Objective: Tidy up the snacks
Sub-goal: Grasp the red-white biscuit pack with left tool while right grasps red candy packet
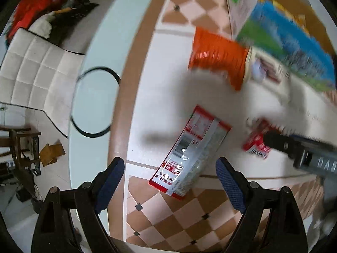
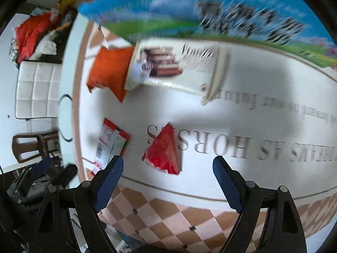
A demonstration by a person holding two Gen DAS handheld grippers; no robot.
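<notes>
Several snack packets lie on a table with a white and checkered cloth [image 1: 164,80]. My left gripper [image 1: 169,181] is open, pointing down over a red-and-white packet [image 1: 189,156] that lies flat just beyond its pads. My right gripper [image 2: 168,181] is also open, above a small red packet [image 2: 164,151], which shows in the left wrist view too as the red packet [image 1: 257,143]. Farther back lie an orange packet [image 1: 217,59], a cream wafer packet [image 2: 174,67] and a big blue-and-green bag [image 2: 210,16]. Both views are blurred by motion.
The cloth [image 2: 242,113] carries large grey lettering. The table's pale glass rim [image 1: 94,97] curves along the left. Beyond it stand a white quilted seat [image 1: 35,67], a wooden stool [image 2: 31,145] and a pile of red and dark things [image 1: 35,8].
</notes>
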